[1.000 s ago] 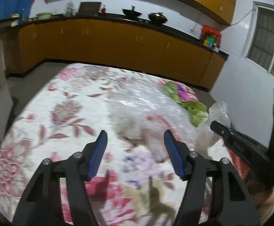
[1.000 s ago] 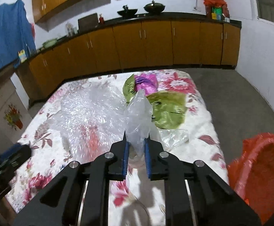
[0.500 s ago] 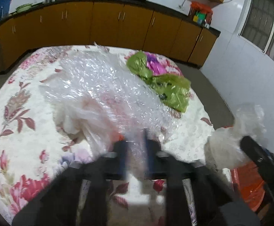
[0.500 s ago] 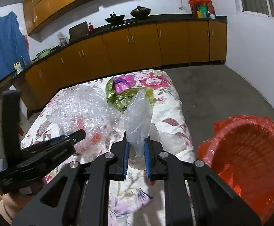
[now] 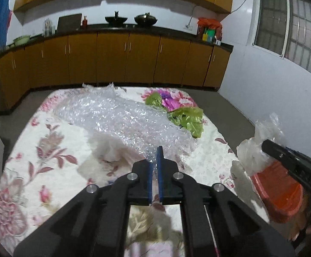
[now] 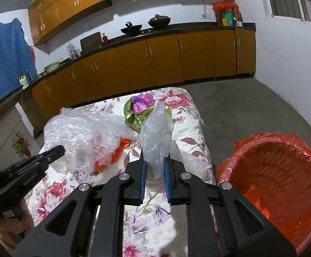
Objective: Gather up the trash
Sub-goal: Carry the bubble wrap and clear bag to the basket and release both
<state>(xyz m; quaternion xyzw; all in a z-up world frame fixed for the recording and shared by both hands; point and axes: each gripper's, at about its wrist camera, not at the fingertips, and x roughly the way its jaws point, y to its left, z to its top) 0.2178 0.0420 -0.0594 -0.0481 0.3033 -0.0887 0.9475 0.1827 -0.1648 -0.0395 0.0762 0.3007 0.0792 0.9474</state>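
Left wrist view has the left gripper [image 5: 154, 169] low at 6 o'clock, its blue pads nearly together and clenched on the near edge of a bubble wrap sheet [image 5: 131, 120]. That sheet spreads from the gripper up toward 12 o'clock across the floral tabletop [image 5: 37, 150]. A crumpled white plastic piece [image 5: 110, 150] lies under its near left edge, at about 10 o'clock from the gripper. At 1 o'clock, a green and purple wrapper [image 5: 176, 111] lies on the tabletop, touching the far right edge of the bubble wrap. At 3 o'clock the right gripper's black tip shows with a clear plastic bag [image 5: 256, 150] bunched at it, above an orange bin [image 5: 281, 190] beside the tabletop.

Right wrist view puts the right gripper [image 6: 154, 177] at 6 o'clock, its pads closed on the lower end of the clear plastic bag [image 6: 157, 137], which stands upright out of the pads. The orange bin [image 6: 273, 177], lined with an orange bag, stands on the floor at 4 o'clock, just beside the tabletop's [image 6: 151, 224] right edge; the clear bag is over the tabletop, not over the bin. At 9 o'clock the left gripper's black tip reaches into the bubble wrap [image 6: 80, 135], with an orange scrap [image 6: 114, 154] showing through it. The green and purple wrapper [image 6: 138, 109] lies at 12 o'clock, behind the clear bag.
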